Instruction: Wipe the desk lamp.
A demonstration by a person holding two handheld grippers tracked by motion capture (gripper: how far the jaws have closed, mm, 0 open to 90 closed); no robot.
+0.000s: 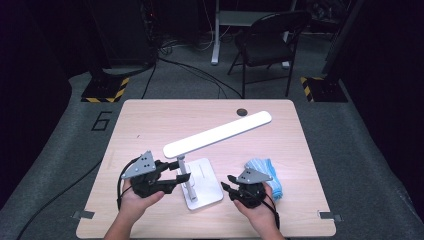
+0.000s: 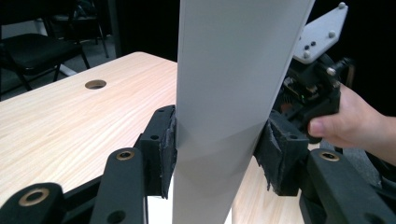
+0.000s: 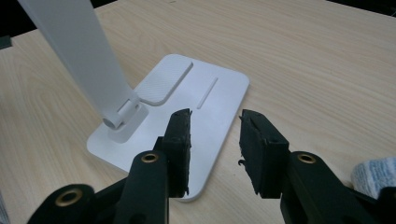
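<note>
A white desk lamp stands on the wooden table (image 1: pixel 150 120): a flat base (image 1: pixel 205 187), a slim upright post (image 1: pixel 182 167) and a long light bar (image 1: pixel 217 134) slanting toward the back right. My left gripper (image 1: pixel 176 174) comes in from the left and is shut on the post (image 2: pixel 233 70), with both pads pressed against its sides (image 2: pixel 219 147). To the right of the base, my right gripper (image 1: pixel 227 182) is open. Its jaws (image 3: pixel 215 126) hover just over the base's near edge (image 3: pixel 187 93) with nothing between them.
A folded blue cloth (image 1: pixel 265 172) lies right behind the right gripper, and its edge (image 3: pixel 378 175) shows at that gripper view's right. A round cable hole (image 1: pixel 242 112) sits near the table's far edge. A black folding chair (image 1: pixel 267 40) stands beyond the table.
</note>
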